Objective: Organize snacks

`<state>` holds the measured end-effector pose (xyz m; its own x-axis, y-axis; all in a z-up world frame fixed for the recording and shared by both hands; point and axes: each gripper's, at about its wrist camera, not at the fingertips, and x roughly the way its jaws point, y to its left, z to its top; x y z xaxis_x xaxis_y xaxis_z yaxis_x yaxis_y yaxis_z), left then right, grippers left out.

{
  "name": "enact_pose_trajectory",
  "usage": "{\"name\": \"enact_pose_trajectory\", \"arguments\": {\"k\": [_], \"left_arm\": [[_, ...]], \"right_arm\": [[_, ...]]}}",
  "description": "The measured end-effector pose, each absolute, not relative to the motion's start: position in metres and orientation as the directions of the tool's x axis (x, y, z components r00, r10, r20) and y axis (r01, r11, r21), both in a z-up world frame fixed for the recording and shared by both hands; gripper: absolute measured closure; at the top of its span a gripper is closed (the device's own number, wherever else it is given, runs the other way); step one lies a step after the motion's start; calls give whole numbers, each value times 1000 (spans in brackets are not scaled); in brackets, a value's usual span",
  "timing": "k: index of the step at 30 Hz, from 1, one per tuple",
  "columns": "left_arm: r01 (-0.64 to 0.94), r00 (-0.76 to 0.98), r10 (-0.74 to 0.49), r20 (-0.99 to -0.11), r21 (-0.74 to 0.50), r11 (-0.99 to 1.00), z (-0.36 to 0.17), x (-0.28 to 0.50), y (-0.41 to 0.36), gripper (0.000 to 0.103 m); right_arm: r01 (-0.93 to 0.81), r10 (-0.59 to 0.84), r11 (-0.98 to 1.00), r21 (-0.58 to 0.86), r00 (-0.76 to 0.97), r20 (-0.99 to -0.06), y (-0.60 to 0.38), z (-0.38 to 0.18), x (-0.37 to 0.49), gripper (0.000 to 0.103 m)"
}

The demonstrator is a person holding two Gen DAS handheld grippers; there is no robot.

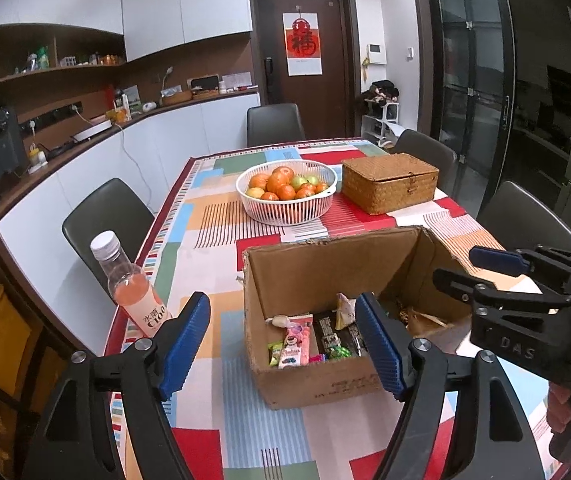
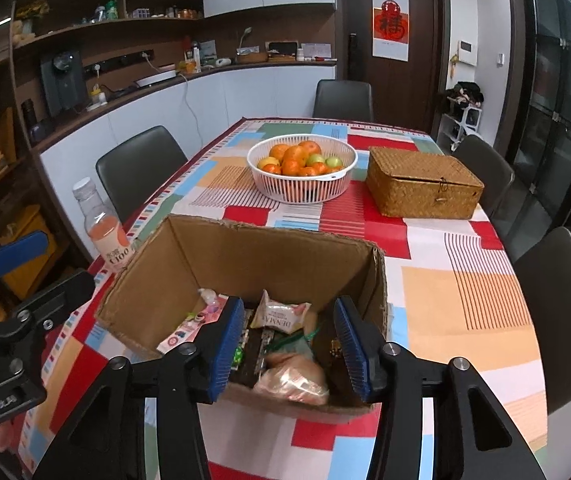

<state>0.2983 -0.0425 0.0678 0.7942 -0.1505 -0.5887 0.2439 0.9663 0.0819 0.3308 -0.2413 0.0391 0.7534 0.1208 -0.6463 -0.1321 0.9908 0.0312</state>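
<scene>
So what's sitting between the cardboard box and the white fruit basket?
Nothing: only bare patterned tablecloth between the cardboard box and the fruit basket, clearest in the right wrist view.

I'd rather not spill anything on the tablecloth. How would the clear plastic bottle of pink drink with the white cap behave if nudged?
The clear plastic bottle of pink drink is tall and narrow, so it probably tips easily. It looks only partly full, likely light. It stands near the table edge, so a sideways push risks a fall.

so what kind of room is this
Most likely a home dining area beside a kitchen: a dining table under a patchwork cloth with chairs around it, a fruit basket, and a counter with shelves.
</scene>
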Motion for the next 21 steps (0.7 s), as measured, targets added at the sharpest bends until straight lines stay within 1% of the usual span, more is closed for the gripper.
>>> {"name": "enact_pose_trajectory", "arguments": {"k": [3,5,7,9,11,15,17,18,20,21], "left_arm": [[243,804,-155,-574,79,967,70,281,-41,25],[242,813,-159,-560,76,967,71,269,-39,23],[238,824,-161,-543,74,968,73,254,-38,20],[233,834,-161,-528,73,970,76,240,-37,15],[234,842,-166,-513,71,970,80,225,-36,11],[226,861,-169,-479,64,972,86,196,-33,3],[218,872,-163,-461,67,974,89,184,-32,1],[210,877,-156,-454,71,975,90,178,-31,0],[199,885,-145,-442,77,977,93,167,-29,0],[197,886,-144,-440,75,978,93,162,-29,0]], "right_arm": [[-124,115,992,30,778,-617,-243,47,310,53],[-108,100,994,21,801,-590,-244,52,292,45],[-101,87,995,8,818,-569,-245,56,277,44],[-90,74,996,-3,837,-543,-246,61,258,41],[-76,59,997,-11,854,-517,-246,65,242,34],[-50,40,999,-10,880,-474,-248,71,209,27],[-36,27,999,-9,885,-465,-248,70,195,24],[-30,23,1000,-9,887,-461,-249,70,188,23],[-17,13,1000,-5,890,-456,-249,68,176,17],[-14,11,1000,-3,890,-455,-249,67,171,17]]}}
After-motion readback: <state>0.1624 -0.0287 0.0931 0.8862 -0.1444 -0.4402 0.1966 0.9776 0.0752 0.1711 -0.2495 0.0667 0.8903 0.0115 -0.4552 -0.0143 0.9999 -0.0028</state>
